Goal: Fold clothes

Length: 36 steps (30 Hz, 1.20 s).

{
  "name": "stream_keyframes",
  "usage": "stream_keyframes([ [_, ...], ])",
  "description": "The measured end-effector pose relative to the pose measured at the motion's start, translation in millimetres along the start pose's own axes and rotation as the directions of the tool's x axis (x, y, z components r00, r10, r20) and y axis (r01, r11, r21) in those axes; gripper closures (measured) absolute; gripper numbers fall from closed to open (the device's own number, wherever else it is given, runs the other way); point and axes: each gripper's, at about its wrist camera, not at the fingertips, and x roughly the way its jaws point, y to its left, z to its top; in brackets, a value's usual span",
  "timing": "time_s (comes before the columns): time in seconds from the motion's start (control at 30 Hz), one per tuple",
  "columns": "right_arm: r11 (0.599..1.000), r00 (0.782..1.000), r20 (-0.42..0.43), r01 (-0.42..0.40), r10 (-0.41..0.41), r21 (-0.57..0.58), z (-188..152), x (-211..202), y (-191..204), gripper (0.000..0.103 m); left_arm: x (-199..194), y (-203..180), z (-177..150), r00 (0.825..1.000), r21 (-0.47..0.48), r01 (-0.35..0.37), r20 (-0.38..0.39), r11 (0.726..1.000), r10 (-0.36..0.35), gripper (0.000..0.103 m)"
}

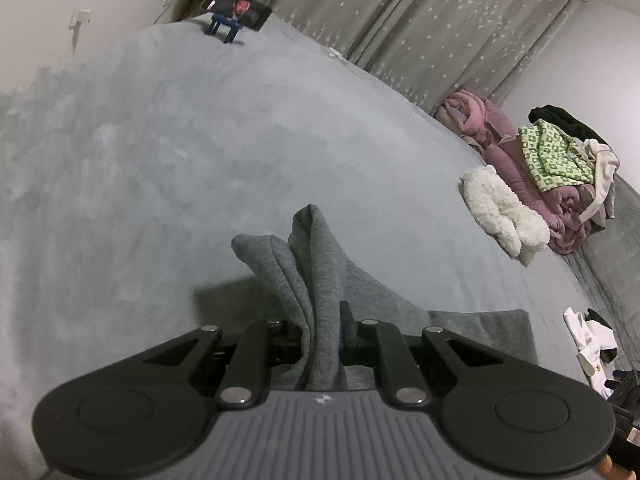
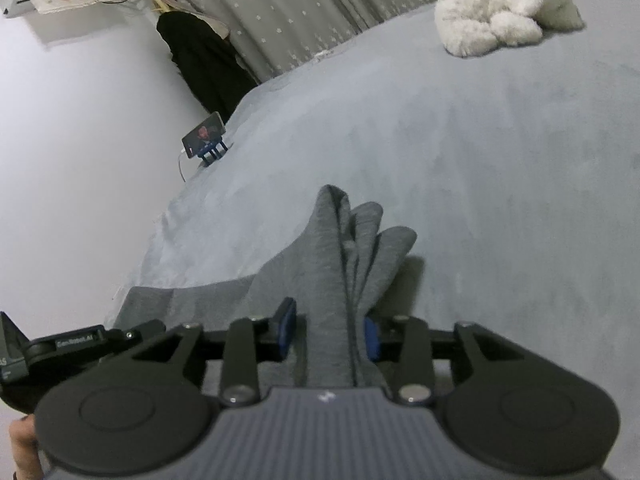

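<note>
Left hand-held gripper (image 1: 322,334): jaws clamped on a bunched fold of the grey garment (image 1: 320,280); cloth runs up between the fingers and sticks out past the tips in two rounded folds

Right hand-held gripper (image 2: 330,330): blue-padded fingers (image 2: 285,328) closed against another bunch of the same grey garment (image 2: 340,264); several folded layers fan out beyond the tips

Garment location: on the grey bed (image 1: 200,160), near edge; the part between the two grips lies flat on the cover and casts a shadow on it beside each raised bunch

Far side of bed: phone (image 1: 238,10) on a small blue stand (image 1: 224,28), screen lit, white cable attached

White fluffy item (image 1: 502,216) lies on the bed, well apart from the garment; just beside it a heap of pink bedding (image 1: 512,160) with a green-and-white patterned piece (image 1: 554,156) on top

Patterned grey curtain (image 1: 400,8) hangs behind the bed
</note>
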Motion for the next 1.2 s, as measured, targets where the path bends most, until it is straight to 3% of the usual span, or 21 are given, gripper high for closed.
stream_keyframes([
  [0.2,0.998,0.999,-0.034,-0.032,0.034,0.046,-0.2,4.4,-10.0,0.051,8.4,9.7,-2.3,1.0,-0.041,0.011,-0.025,0.999,-0.012,0.09],
  [0.27,0.996,0.998,-0.039,-0.048,0.051,0.076,-0.3,4.0,-15.6,0.051,10.4,14.4,-2.5,0.999,-0.064,0.024,-0.03,0.998,-0.026,0.088],
  [0.37,0.995,0.997,-0.05,-0.047,0.052,0.094,-2.5,5.2,-20.9,0.054,13.4,21.2,-2.8,0.998,-0.11,0.051,-0.036,0.993,-0.055,0.088],
  [0.43,0.995,0.998,-0.052,-0.038,0.043,0.091,-4.0,5.8,-21.0,0.069,14.4,23.9,-3.3,0.997,-0.133,0.066,-0.037,0.989,-0.071,0.088],
  [0.53,0.997,0.999,-0.034,-0.03,0.033,0.072,-4.6,3.0,-18.1,0.082,13.3,20.6,-3.3,0.997,-0.11,0.067,-0.031,0.992,-0.071,0.088],
  [0.8,0.998,0.998,0.028,-0.053,0.053,0.024,-4.2,-10.8,-3.6,0.085,0.7,9.6,1.3,0.996,-0.084,0.086,0.013,0.993,-0.085,0.092],
  [1.03,0.993,0.995,0.041,-0.097,0.095,0.06,-0.3,-24.3,-10.2,0.085,-12.7,4.8,7.9,0.992,-0.107,0.122,0.043,0.987,-0.118,0.092],
  [1.2,0.995,0.998,-0.007,-0.064,0.065,0.074,-1.3,-11.5,-9.4,0.085,-0.6,9.4,4.8,0.997,-0.111,0.071,0.002,0.991,-0.072,0.092],
])
